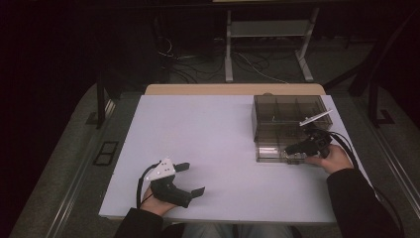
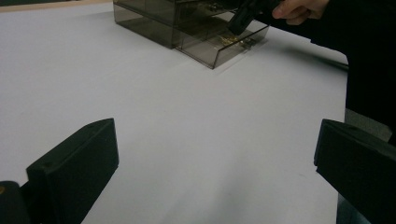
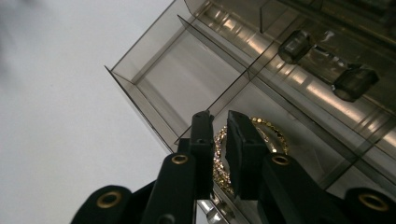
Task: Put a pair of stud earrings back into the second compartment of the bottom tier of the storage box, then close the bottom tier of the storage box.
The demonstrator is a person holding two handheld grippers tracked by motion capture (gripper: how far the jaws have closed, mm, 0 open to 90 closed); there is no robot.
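A smoky clear drawer box (image 1: 285,111) stands at the table's right, with its lower drawer (image 1: 270,151) pulled out toward me. My right gripper (image 3: 219,123) reaches into that drawer (image 3: 140,93), its jaws shut on a gold bracelet (image 3: 271,130) that lies in a front compartment. The high view shows this right gripper (image 1: 292,148) at the drawer's near right corner. My left gripper (image 1: 193,178) rests near the front edge of the white table (image 1: 208,139), wide open with nothing between its fingers. From the left gripper (image 2: 219,154) view, the box (image 2: 154,18) and bracelet (image 2: 229,39) lie far ahead.
Two dark drawer knobs (image 3: 296,44) sit on the box front above the open drawer. Thin dividers split the drawer into compartments. A wooden strip (image 1: 233,89) borders the table's far edge, with a desk frame and cables on the floor beyond.
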